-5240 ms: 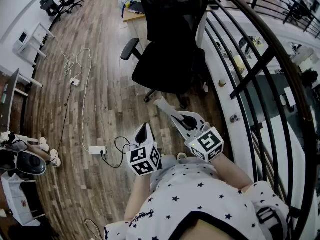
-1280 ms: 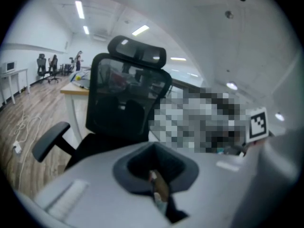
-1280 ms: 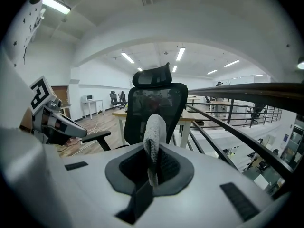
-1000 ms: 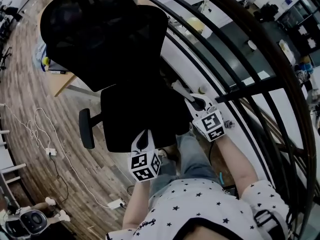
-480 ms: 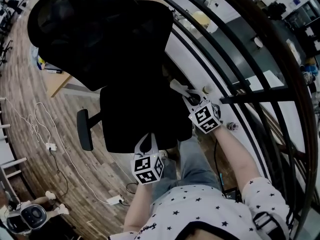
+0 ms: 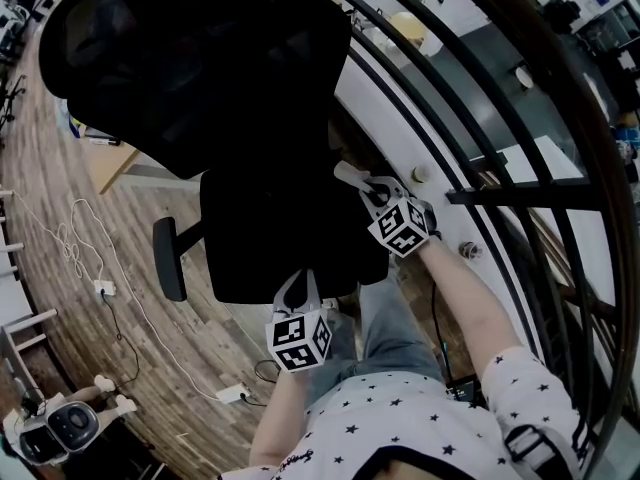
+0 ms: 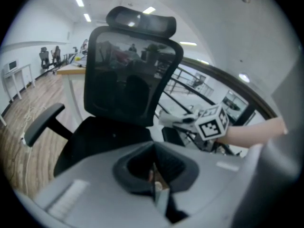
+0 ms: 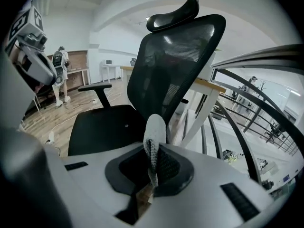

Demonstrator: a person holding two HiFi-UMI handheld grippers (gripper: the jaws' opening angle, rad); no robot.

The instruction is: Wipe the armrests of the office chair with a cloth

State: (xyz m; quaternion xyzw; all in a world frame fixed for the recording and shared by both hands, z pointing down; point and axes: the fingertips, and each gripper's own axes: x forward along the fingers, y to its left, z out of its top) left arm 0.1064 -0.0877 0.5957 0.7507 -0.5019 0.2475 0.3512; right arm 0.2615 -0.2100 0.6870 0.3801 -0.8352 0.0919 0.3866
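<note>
The right tongs (image 6: pixel 360 188), pinching the grey cloth (image 8: pixel 155 129), have edged closer to the office chair (image 6: pixel 270 218) seat, the left tongs (image 6: pixel 292 288) pressed together and empty at its front edge, so armrest wiping looks near but unstarted

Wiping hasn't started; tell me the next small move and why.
Probably lower the right gripper so its clamped cloth lands on the armrest just below it, as the left gripper view suggests; the cloth touches nothing yet, and the left gripper is shut, empty.
</note>
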